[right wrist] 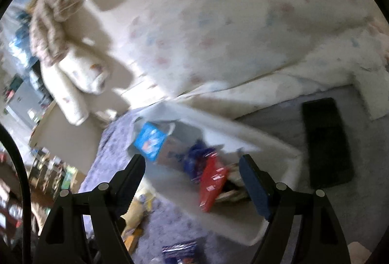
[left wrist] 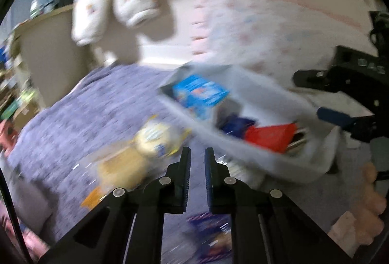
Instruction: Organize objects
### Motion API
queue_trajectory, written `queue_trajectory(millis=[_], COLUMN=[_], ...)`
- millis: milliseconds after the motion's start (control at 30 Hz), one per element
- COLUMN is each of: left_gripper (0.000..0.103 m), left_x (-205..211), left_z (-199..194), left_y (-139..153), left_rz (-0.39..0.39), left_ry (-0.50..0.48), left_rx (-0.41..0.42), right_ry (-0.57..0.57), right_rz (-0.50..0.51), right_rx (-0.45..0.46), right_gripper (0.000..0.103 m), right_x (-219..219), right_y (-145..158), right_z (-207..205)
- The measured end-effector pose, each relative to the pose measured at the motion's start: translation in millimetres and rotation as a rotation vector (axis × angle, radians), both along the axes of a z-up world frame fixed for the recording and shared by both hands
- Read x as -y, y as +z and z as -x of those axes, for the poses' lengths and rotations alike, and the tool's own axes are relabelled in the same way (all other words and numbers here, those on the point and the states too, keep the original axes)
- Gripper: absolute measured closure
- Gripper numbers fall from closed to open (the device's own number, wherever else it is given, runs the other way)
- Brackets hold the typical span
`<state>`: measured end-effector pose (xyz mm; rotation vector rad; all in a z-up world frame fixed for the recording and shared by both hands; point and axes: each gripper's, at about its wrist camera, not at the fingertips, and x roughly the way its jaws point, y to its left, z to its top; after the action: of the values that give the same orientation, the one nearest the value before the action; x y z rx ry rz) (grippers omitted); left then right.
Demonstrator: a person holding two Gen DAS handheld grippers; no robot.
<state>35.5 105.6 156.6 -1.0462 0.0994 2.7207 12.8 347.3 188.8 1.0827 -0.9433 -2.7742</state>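
Here the white bin (left wrist: 243, 152), ahead and right of the left gripper (left wrist: 197, 154), already holds the blue box (left wrist: 201, 93) and red box (left wrist: 269, 135). Left jaws clenched, empty; right gripper (right wrist: 192, 162) spread, empty. Next, probably: open over the yellow packet (left wrist: 150, 137), ahead-left.

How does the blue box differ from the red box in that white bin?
The blue box is light blue and stands at the far end of the white bin, leaning on its wall; the red box is bright red and sits nearer the middle, propped on other items. The blue box shows a broad printed face, while the red box looks narrower and stands more on edge. Both are tilted packages inside the bin, and neither gripper touches them.
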Motion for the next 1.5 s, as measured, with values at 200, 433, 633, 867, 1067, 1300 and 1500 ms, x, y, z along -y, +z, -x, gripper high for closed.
queue_trajectory(millis=[200,433,633,867,1067,1300,1500], left_gripper=[0.091,0.091,0.092,0.092,0.092,0.092,0.092], left_x=[73,120,129,125,128,126,119], left_z=[-3,18,41,44,48,47,42], left_y=[-15,-66,-110,-107,-104,-100,-92], left_rz=[-0.041,-0.012,-0.060,-0.071,-0.082,-0.087,-0.062], left_ry=[0.149,0.221,0.244,0.253,0.293,0.323,0.368], left_rx=[0.068,0.143,0.254,0.266,0.301,0.302,0.278], right_ry=[0.212,0.454,0.519,0.513,0.470,0.465,0.464], right_rz=[-0.045,-0.197,-0.415,-0.664,-0.647,-0.641,-0.640], right_rx=[0.018,0.134,0.168,0.207,0.139,0.128,0.128], right_gripper=[0.024,0.024,0.024,0.014,0.006,0.005,0.005], right_x=[65,164,191,199,194,194,190], right_y=[-11,-70,-110,-154,-160,-164,-163], right_z=[12,28,37,46,34,30,31])
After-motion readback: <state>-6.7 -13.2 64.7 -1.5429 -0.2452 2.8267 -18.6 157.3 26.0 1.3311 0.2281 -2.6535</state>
